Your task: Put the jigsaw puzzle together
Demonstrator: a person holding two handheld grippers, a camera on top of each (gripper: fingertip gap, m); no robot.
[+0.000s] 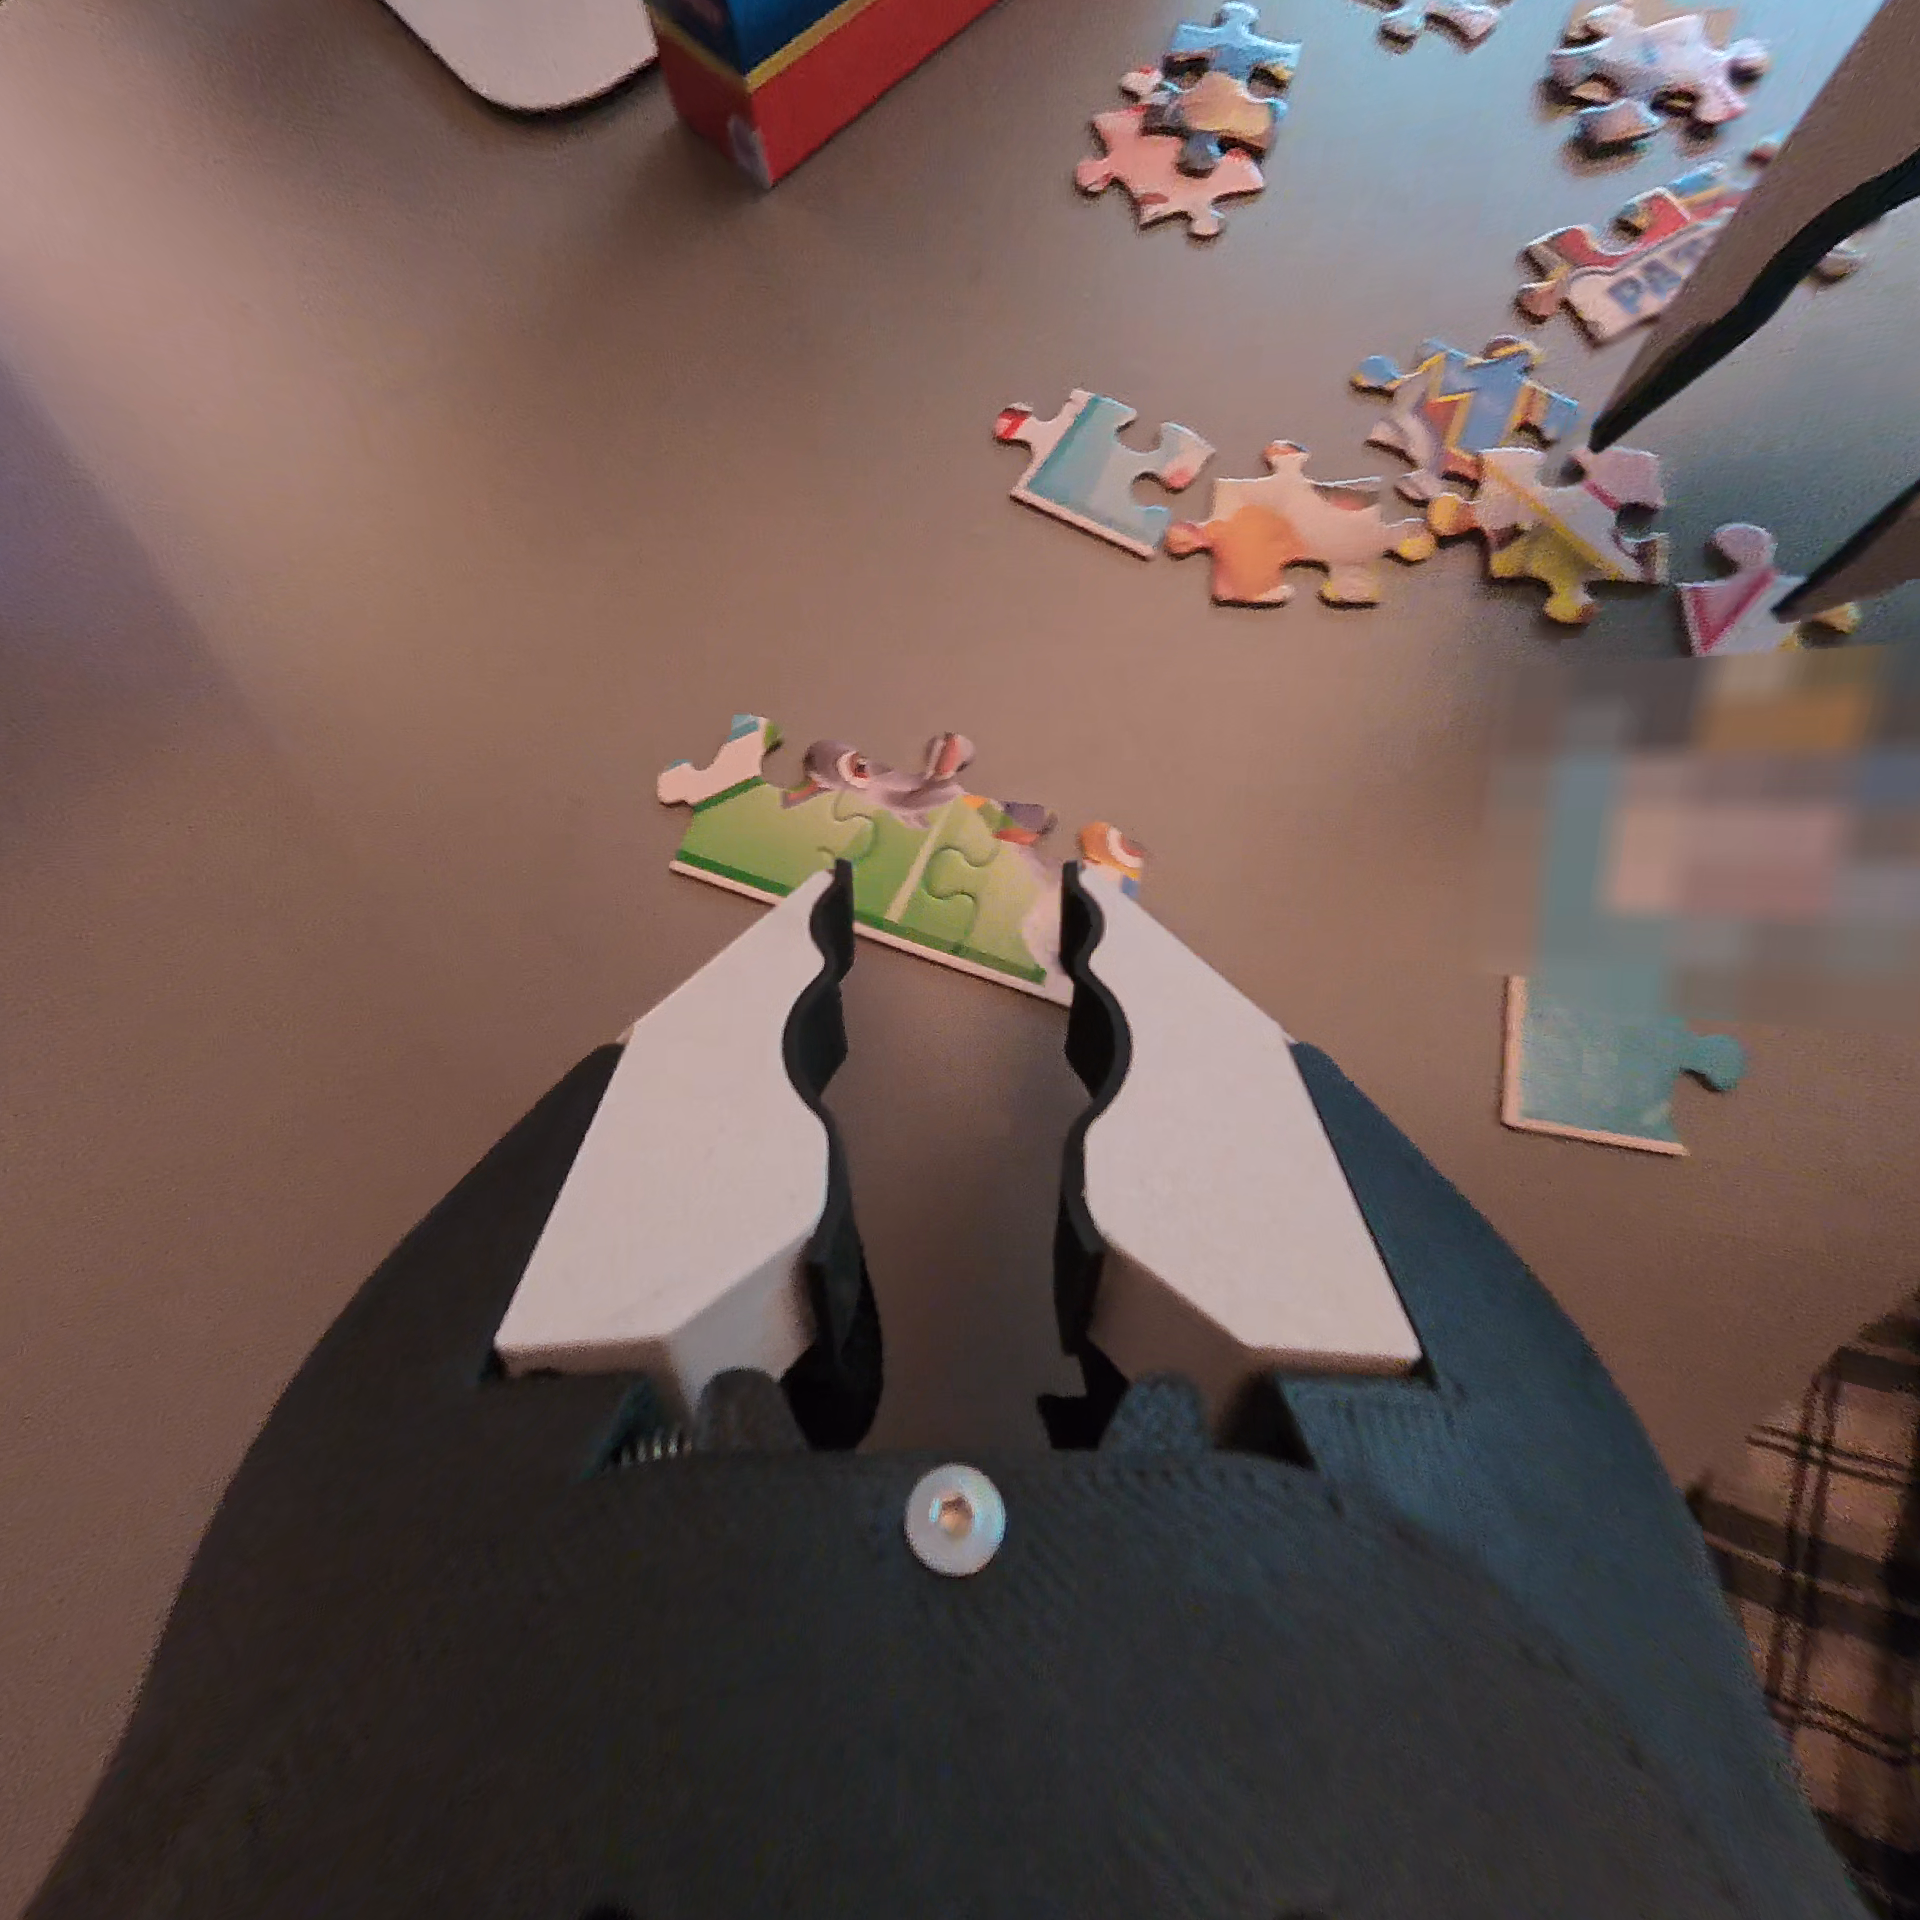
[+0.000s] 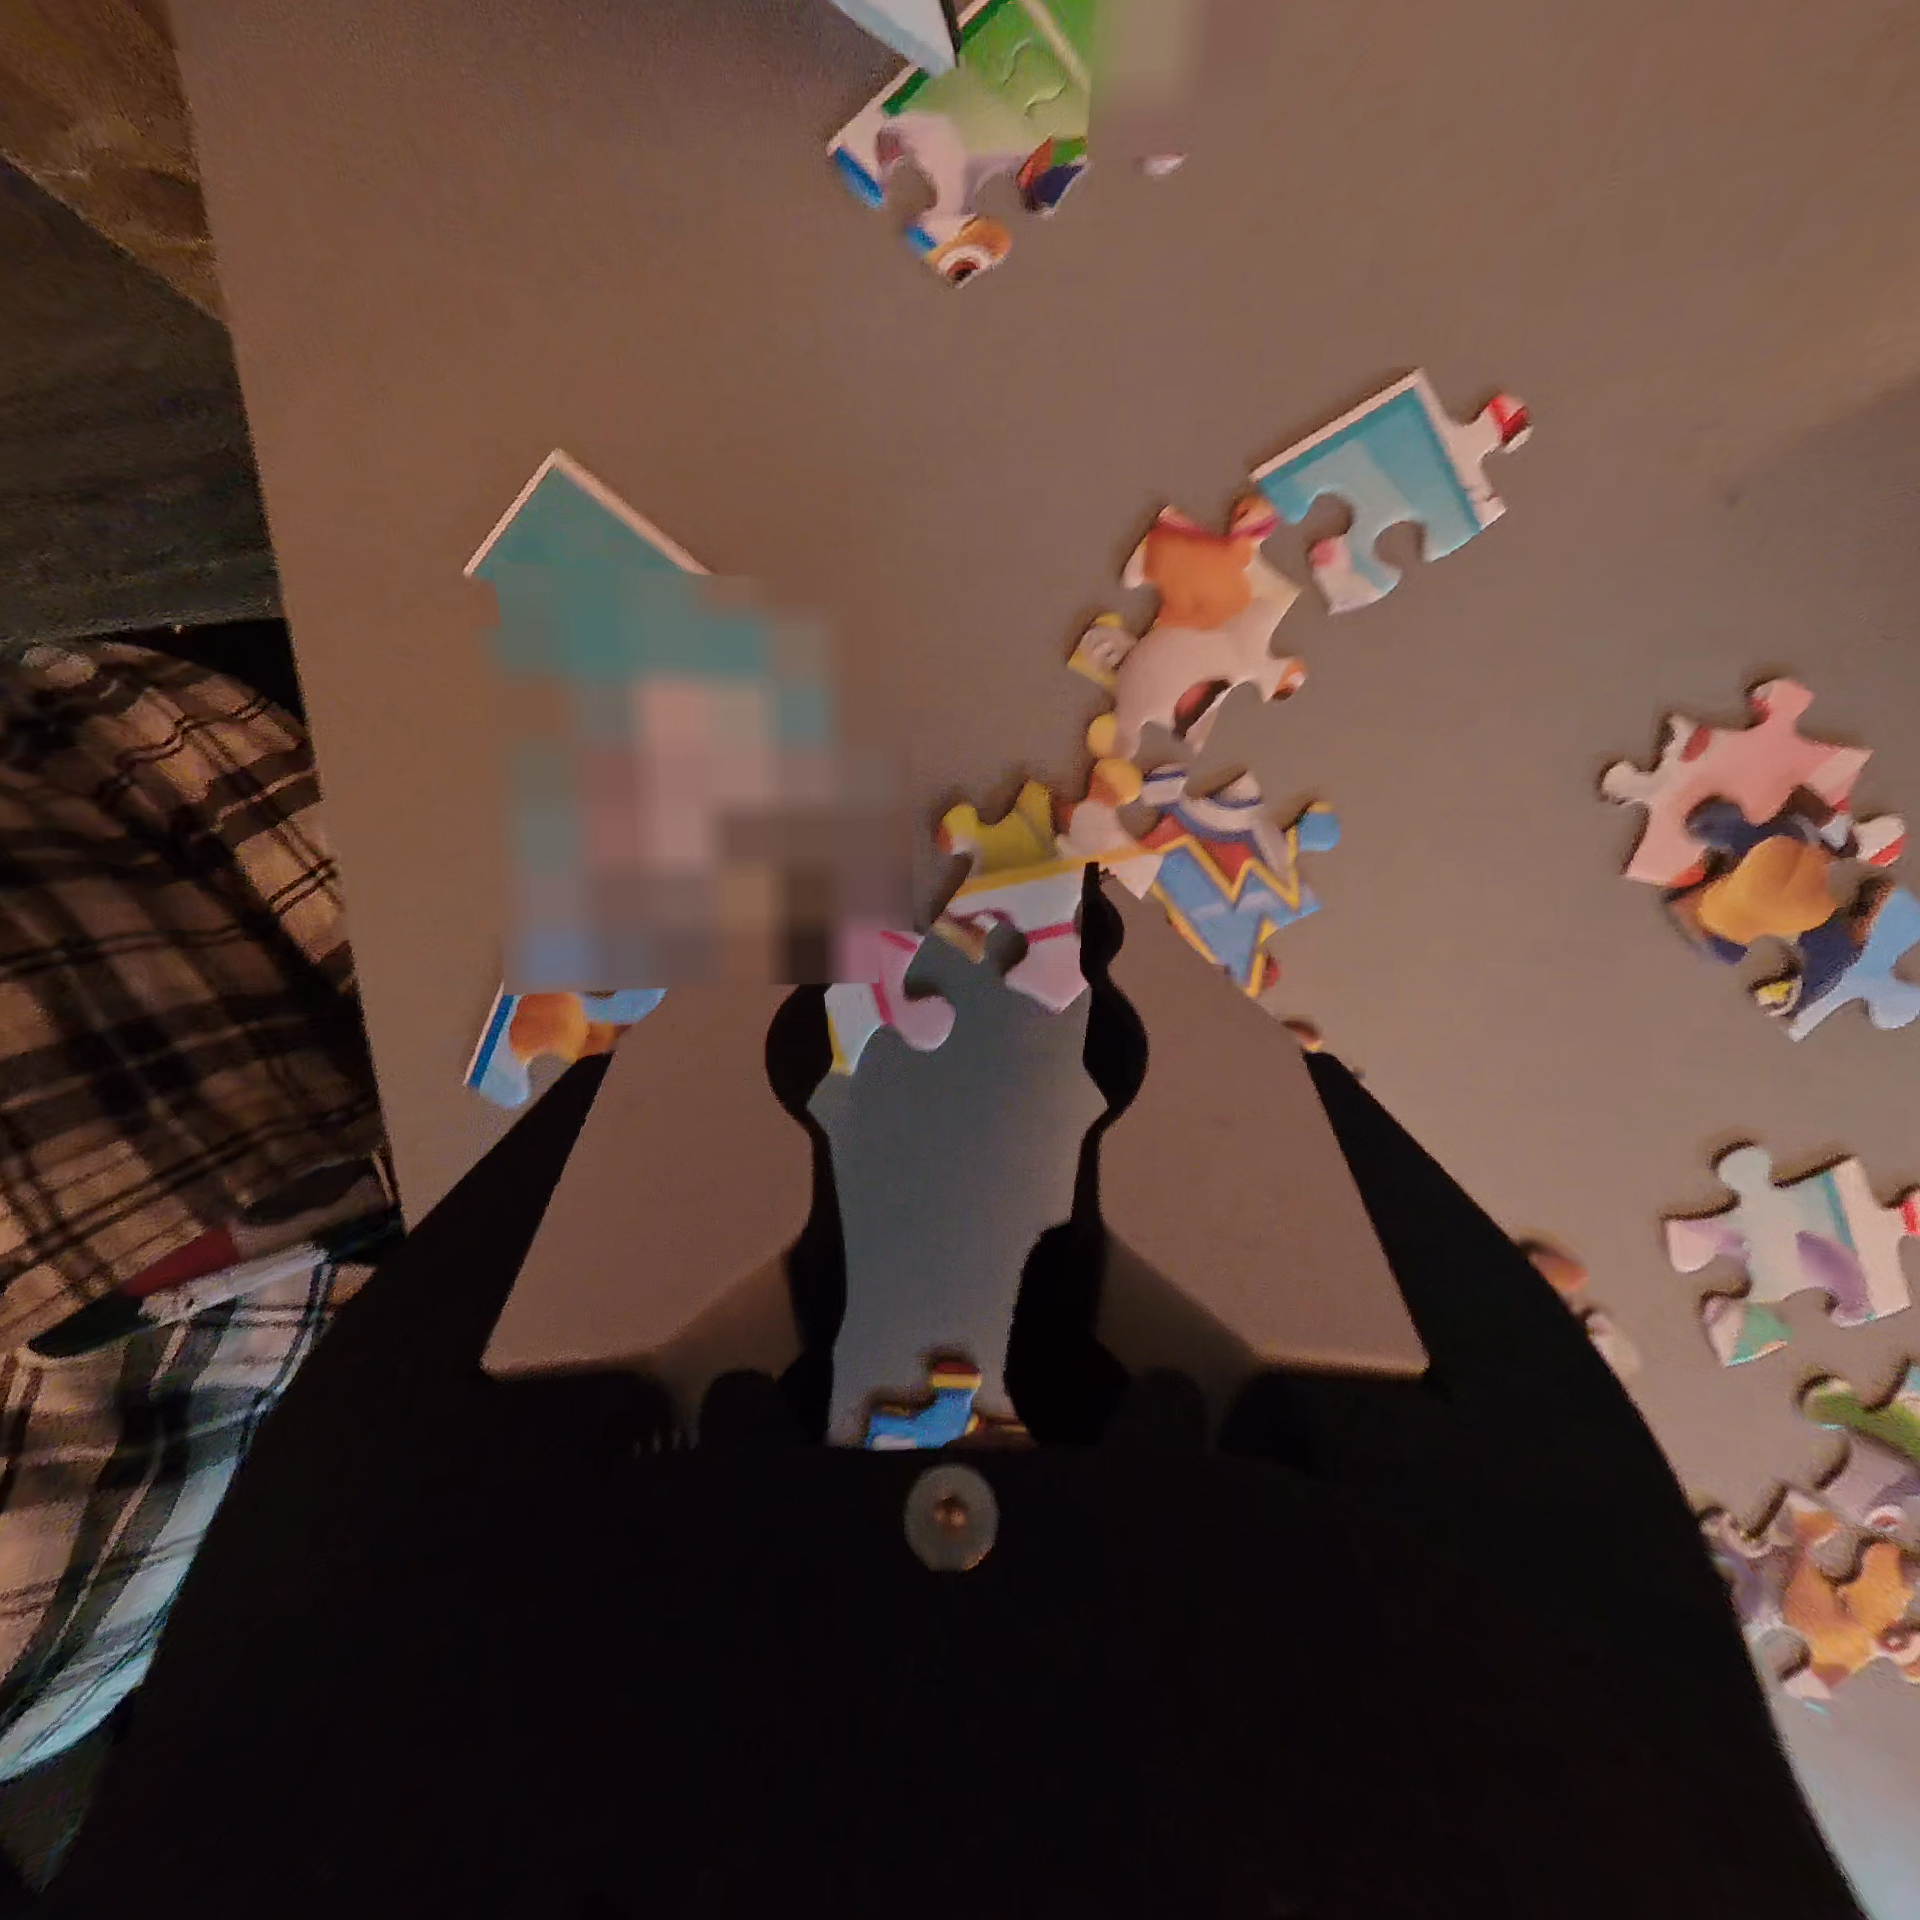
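my left gripper [image 1: 951, 883] hides part of the green joined strip [image 1: 883, 842], and the box [image 1: 790, 73] is cut off up top

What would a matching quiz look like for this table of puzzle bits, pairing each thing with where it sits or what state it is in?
Things:
1. joined green grass puzzle strip
2. red and blue cardboard box
3. left gripper with white fingers
4. yellow and pink puzzle piece

Places or states:
A. open, holding nothing
B. at the right gripper's fingertips
C. far edge of the grey table
D. just ahead of the left gripper

Pairs: 1-D, 2-C, 3-A, 4-B
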